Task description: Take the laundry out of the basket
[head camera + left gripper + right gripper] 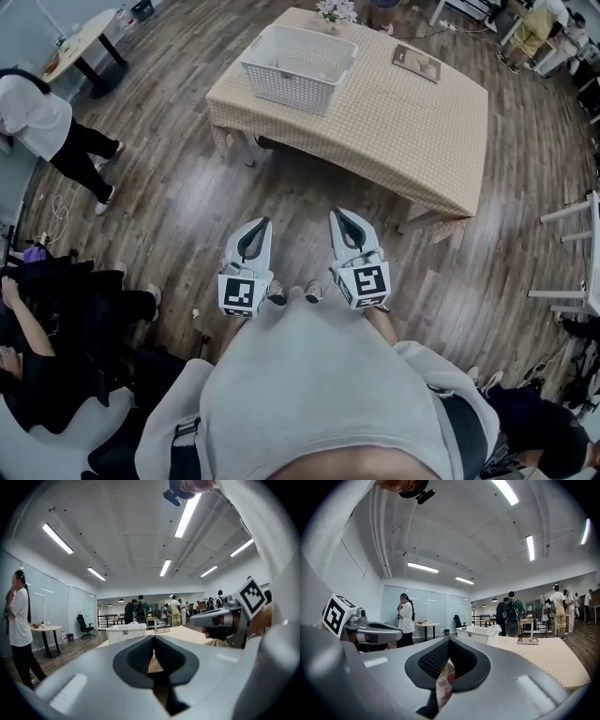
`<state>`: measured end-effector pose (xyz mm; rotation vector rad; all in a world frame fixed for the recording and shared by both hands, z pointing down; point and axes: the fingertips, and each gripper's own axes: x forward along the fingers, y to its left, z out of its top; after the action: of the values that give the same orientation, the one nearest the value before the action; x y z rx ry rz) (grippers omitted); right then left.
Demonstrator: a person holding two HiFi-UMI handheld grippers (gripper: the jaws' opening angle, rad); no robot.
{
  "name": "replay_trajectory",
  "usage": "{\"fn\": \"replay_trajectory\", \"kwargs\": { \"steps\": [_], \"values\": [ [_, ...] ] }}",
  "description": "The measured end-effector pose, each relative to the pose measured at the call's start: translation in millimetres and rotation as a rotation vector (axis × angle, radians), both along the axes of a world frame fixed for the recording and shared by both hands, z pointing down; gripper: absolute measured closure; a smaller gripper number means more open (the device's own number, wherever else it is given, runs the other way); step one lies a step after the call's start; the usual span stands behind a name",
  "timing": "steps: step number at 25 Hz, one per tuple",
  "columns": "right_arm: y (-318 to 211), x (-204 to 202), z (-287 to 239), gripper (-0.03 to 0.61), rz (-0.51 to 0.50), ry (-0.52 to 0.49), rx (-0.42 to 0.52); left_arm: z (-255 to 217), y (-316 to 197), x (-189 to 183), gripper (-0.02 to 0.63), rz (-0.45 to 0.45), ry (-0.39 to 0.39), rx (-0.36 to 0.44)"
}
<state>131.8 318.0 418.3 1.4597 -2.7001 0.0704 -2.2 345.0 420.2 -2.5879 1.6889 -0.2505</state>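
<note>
Our left gripper [258, 228] and right gripper [341, 219] are closed and empty. The basket [281, 89] stands well ahead of them on the table [412, 131]. We judge the task unstarted: approach, then open.

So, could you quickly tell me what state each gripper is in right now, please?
Left gripper: shut, holding nothing.
Right gripper: shut, holding nothing.

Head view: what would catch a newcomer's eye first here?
The white basket on the far left corner of the checked-cloth table stands out first. Nearer, the left gripper and right gripper hang side by side over the wood floor, jaws together, short of the table.
</note>
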Motion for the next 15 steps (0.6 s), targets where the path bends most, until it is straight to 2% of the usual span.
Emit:
{"fn": "replay_trajectory", "kwargs": {
  "steps": [7, 15],
  "values": [
    [-7, 23, 7, 0.580, 0.001, 0.004, -0.010, 9, -4, 18, 0.603, -0.020, 0.006, -0.010],
    [-24, 31, 13, 0.580, 0.012, 0.008, -0.023, 14, -19, 18, 0.603, -0.047, 0.030, -0.026]
  ]
}}
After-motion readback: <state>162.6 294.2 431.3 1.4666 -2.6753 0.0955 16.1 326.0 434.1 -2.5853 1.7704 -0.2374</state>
